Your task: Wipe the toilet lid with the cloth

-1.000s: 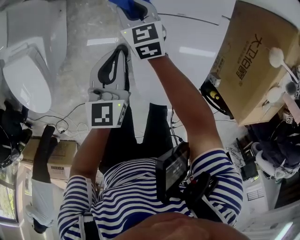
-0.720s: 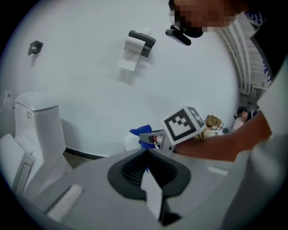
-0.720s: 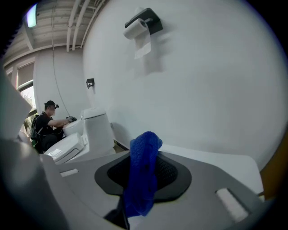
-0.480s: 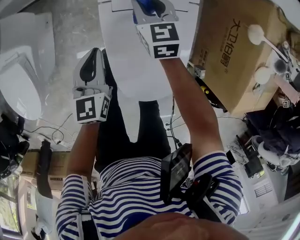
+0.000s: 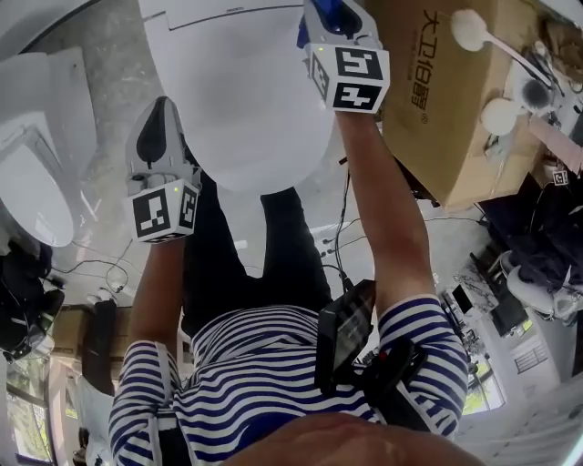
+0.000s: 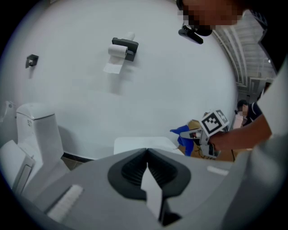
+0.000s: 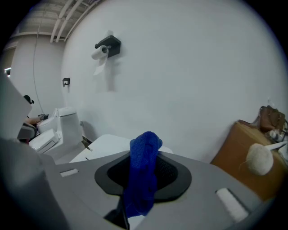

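The right tongs (image 5: 330, 18) are pinching the blue cloth (image 7: 143, 175) over the toilet lid's (image 5: 246, 100) right side, the left tongs (image 6: 147, 175) are staying out of it, pressed together and empty by its left side, and I am thinking the cloth should go down flat and rub slowly.

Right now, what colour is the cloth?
The cloth is blue, best seen in right gripper view.
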Motion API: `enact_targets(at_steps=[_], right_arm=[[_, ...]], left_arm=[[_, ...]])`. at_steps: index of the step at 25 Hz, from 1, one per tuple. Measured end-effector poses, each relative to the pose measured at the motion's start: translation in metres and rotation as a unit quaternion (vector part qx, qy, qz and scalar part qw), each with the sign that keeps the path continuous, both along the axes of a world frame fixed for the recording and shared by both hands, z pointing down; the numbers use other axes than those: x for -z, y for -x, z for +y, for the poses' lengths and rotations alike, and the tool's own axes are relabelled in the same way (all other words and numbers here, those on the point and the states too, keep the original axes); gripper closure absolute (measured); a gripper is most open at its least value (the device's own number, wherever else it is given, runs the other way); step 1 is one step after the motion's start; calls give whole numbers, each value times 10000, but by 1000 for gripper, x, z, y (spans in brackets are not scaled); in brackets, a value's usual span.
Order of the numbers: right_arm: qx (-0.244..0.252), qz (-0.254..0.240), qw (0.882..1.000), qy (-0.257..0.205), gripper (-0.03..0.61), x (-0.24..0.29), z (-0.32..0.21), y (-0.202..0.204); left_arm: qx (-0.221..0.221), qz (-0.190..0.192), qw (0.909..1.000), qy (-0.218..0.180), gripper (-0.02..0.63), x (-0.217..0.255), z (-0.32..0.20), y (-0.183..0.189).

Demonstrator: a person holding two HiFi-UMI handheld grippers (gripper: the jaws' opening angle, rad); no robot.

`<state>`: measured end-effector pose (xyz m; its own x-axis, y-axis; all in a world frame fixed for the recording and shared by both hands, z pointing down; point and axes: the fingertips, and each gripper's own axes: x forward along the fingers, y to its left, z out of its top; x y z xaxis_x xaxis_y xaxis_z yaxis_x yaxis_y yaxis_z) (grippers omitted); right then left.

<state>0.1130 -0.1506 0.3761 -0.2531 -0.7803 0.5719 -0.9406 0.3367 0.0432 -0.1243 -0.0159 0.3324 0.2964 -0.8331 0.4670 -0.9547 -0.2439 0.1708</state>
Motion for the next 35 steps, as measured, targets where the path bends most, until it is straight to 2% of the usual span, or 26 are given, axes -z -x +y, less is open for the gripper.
enact_targets(at_steps=[5,11,16,27,35], right_arm=[[-248,52,9996,153,463,-35,7,-42],[-385,138,9977,548,463,-99,10,-59],[-240,256,9954,896,463,-135,19,-49],[-274,250,9954,885,465,-141,16,-37],[168,108,9959,882,464,-138,22,35]], left_arm=[[5,-80,10000,9,612,-9,5,-11],[114,-219,9997,26,612,-26,8,-8],[183,-212,9996,47,612,-30,9,-4],[152,-142,9998,78,612,-35,7,-2],[237,-120,9996,62,612,-32,11,22]])
